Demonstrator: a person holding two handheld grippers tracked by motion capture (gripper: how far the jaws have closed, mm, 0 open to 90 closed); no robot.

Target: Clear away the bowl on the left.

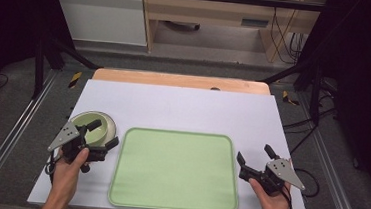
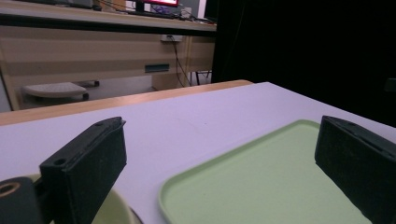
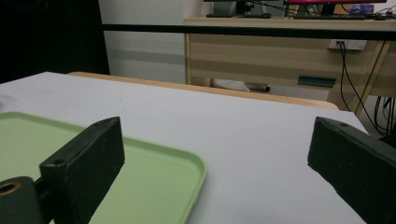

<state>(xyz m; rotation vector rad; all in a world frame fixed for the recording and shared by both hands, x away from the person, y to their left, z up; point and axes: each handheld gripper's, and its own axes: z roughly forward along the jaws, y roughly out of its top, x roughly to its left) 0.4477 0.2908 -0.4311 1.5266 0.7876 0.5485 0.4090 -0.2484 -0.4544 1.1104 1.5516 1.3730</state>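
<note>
In the high view the left gripper (image 1: 102,133) covers the near right part of the bowl (image 1: 84,120), so that stretch of its rim is hidden. In the left gripper view the bowl (image 2: 114,211) shows as a sliver cut off by the bottom edge, and the tray (image 2: 261,177) runs off the bottom, its right side behind a jaw. In the right gripper view the tray (image 3: 154,177) is cut by the left and bottom edges. Both forearms leave the high view at the tabletop's (image 1: 183,107) near edge.
</note>
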